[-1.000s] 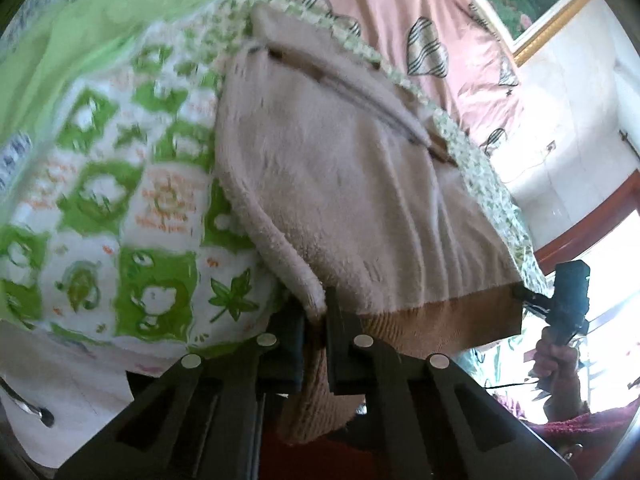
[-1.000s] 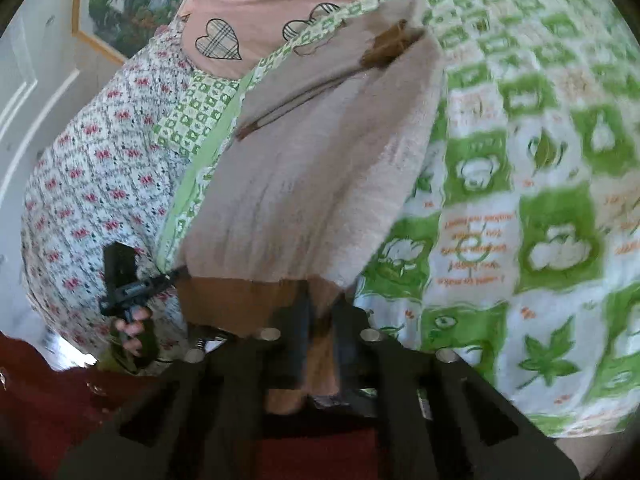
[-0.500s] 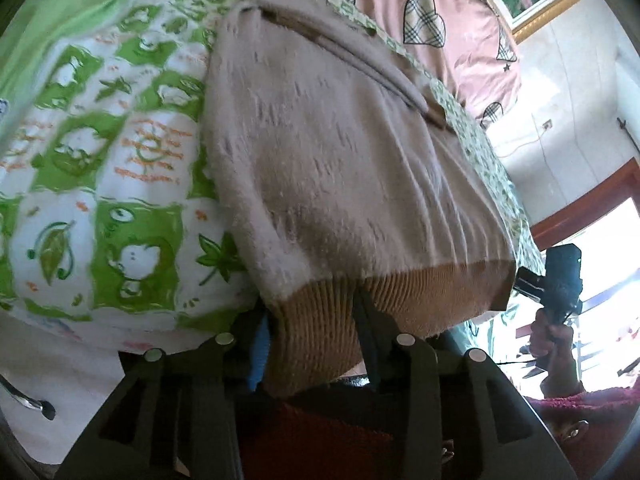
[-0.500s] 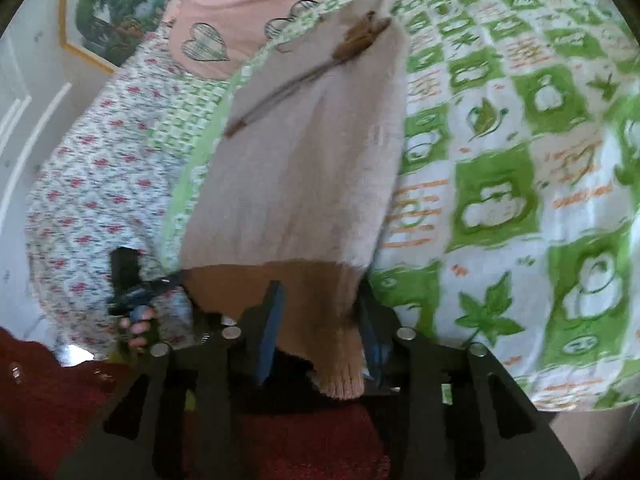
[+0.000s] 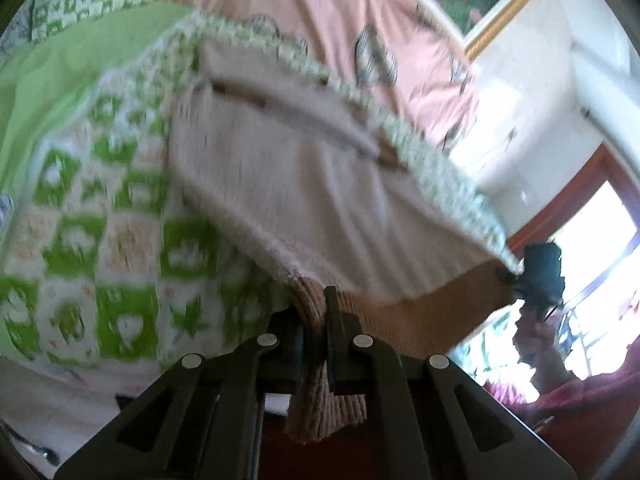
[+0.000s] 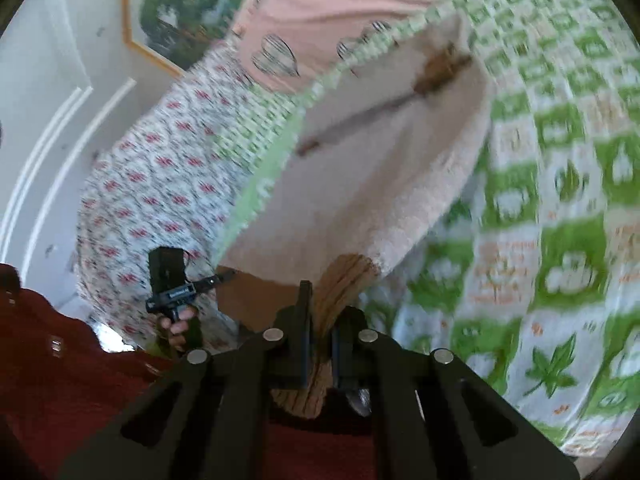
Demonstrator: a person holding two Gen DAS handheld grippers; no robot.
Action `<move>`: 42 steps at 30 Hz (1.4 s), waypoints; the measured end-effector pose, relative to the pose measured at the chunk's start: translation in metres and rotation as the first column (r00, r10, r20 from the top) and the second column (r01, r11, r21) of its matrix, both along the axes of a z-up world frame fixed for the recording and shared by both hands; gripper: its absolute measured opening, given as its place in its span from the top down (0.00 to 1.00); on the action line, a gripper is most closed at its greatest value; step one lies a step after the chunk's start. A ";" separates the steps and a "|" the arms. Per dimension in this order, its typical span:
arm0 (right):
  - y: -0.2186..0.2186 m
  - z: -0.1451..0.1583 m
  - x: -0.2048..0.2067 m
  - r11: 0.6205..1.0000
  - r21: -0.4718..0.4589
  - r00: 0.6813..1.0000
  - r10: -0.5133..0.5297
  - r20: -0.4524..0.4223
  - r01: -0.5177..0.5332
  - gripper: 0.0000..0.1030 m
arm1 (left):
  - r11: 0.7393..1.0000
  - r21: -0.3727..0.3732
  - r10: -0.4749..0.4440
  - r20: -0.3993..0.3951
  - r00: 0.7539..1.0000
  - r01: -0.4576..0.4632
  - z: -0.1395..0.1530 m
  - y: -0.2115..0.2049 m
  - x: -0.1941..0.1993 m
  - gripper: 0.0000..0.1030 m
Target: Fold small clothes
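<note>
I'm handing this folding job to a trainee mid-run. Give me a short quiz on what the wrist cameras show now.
1. True or false: both grippers are shut on the sweater's brown ribbed hem.
2. What does the sweater lie on? A) bare floor B) green-and-white patterned bedspread C) wooden table
3. Fill in: the picture on the wall has a ____ frame.

Key: 1 true: left gripper, right gripper. 2 B. 3 gold.

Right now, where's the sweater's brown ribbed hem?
The ribbed hem is at the near bed edge, low and centre in both wrist views, clamped at one corner by the left gripper, the other by the right gripper.
</note>
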State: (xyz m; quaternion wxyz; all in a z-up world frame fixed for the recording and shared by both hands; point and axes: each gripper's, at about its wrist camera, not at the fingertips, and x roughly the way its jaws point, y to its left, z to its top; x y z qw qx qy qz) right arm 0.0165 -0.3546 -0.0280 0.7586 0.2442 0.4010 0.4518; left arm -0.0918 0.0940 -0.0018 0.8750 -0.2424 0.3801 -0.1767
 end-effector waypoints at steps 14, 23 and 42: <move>0.005 0.057 0.106 0.980 0.151 0.981 -0.148 0.125 0.128 0.92 | 0.987 -0.097 0.151 0.251 0.956 -0.130 0.074 0.039 0.108 0.94; 0.036 0.078 0.232 0.961 0.098 0.958 -0.268 0.104 0.258 0.92 | 0.978 -0.089 0.204 0.236 0.950 -0.188 0.093 0.058 0.240 0.94; 0.074 0.002 0.379 0.901 -0.231 0.926 -0.377 0.002 0.367 0.91 | 0.963 0.026 0.268 -0.046 0.962 -0.267 -0.002 0.089 0.405 0.89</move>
